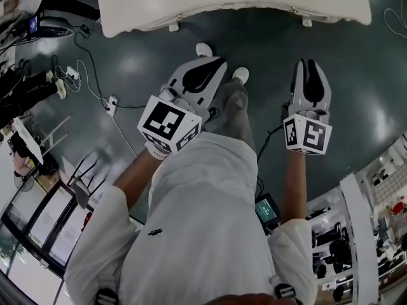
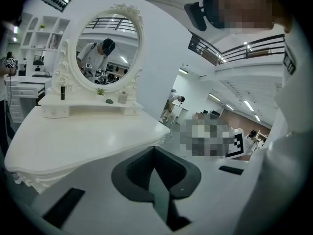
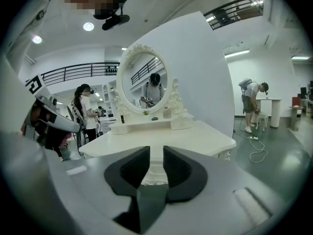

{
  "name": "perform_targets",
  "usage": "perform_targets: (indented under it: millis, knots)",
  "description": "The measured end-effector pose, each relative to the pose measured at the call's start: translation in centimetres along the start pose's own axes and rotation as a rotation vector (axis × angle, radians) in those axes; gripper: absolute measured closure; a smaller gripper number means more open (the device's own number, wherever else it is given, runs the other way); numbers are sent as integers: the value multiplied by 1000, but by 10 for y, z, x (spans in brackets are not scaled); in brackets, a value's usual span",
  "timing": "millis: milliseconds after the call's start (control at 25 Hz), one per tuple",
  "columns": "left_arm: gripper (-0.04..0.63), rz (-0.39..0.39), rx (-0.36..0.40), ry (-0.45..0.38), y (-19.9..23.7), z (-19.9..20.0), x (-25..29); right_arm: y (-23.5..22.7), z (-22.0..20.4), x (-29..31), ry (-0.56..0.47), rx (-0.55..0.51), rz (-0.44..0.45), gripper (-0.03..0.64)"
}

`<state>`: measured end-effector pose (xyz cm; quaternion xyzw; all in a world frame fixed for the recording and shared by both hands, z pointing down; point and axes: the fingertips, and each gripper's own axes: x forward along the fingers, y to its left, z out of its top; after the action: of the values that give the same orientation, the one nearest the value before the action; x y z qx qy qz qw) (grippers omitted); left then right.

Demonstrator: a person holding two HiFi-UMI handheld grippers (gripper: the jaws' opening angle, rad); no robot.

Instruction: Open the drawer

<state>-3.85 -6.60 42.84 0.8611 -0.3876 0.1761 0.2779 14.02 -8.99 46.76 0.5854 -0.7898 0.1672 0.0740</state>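
White table (image 1: 235, 5) is seen at the far side of a dark glossy floor (image 1: 356, 94). Small drawers (image 3: 182, 124) are set in the shelf under the mirror (image 3: 144, 82), at the back of the top. Cables (image 1: 89, 75) are strewn at left; left gripper (image 1: 206, 65) is held clenched on nothing, right gripper (image 1: 310, 65) parted and empty, both short of the table's front edge.
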Motion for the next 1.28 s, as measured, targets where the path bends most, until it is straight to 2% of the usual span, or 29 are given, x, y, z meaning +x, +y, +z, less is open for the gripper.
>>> perform_targets:
  millis: [840,1280]
  knots:
    - [586,-30,-27,39,20,-4,56,-38,-48,76,81,50,-34,486]
    - [586,-30,-41,45,31,0,66,-48,-68,122,97,-17,-38,463]
